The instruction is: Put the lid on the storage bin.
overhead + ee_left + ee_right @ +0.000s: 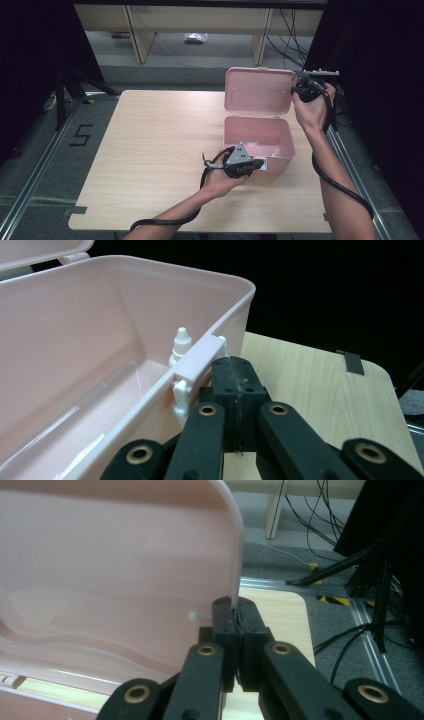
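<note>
Pale wood-grain laminate covers the surface, a rounded-corner board standing on grey floor with black drapes to both sides. Toward its right half sits the pink box, smooth matte plastic with softly rounded corners and a thick rolled rim, its interior shallow-lit and mostly bare in the left gripper view. Its lid stands upright behind it, hinged at the back edge; the inner face shows a faint moulded wave line, and its top corners are cut off in the right gripper view.

At the lid's right edge the right hand-held gripper has its black jaws pressed onto the thin plastic rim, pinching it. By the box's front wall the left hand-held gripper has its jaws pressed together, the tips just beside the front latch, a small pale rectangular tab on the rim; whether the tips actually touch the latch is hard to make out.

Inside the box, half hidden behind that latch, stands a small white dropper bottle with a conical tip; its body is covered by the wall.
</note>
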Demonstrator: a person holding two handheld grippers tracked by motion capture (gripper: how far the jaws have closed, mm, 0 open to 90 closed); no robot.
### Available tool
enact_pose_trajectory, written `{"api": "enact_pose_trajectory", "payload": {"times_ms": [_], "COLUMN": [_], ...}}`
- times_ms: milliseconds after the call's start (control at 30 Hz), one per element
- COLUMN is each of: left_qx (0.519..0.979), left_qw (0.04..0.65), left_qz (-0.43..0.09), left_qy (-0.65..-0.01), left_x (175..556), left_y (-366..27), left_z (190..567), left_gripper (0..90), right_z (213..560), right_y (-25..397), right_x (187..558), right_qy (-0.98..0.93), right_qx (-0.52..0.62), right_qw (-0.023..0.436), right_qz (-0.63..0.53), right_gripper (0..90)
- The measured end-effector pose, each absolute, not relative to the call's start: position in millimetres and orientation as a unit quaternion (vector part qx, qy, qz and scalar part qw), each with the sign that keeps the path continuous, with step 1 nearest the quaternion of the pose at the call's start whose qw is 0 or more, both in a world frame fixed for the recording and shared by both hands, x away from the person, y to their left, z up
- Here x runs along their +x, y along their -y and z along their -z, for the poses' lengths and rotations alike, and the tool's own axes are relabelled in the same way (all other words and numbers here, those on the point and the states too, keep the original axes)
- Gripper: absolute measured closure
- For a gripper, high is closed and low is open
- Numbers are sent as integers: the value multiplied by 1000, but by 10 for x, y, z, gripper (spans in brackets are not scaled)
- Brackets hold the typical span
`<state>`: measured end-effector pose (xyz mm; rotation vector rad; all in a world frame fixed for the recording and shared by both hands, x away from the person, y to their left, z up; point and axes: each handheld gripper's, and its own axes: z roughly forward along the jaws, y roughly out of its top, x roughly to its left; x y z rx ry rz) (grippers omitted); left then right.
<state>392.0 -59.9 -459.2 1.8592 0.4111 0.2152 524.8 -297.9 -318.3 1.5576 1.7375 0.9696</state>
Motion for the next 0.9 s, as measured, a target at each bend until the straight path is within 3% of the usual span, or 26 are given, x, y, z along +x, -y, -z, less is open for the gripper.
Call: {"api": "enact_pose_trajectory", "payload": {"times_ms": [900], "left_qx": [797], "left_qw": [571], "left_qz": [-93], "left_qy": [-175], "left_x": [3923], "left_y": [608], "left_z": [4580], "left_gripper": [900], "right_z": [3184], "right_y": [2989], "right_x": [5066], "right_qy": [-667], "right_qx": [565], "right_qw": [326], "right_qz": [-361], "right_gripper": [896]}}
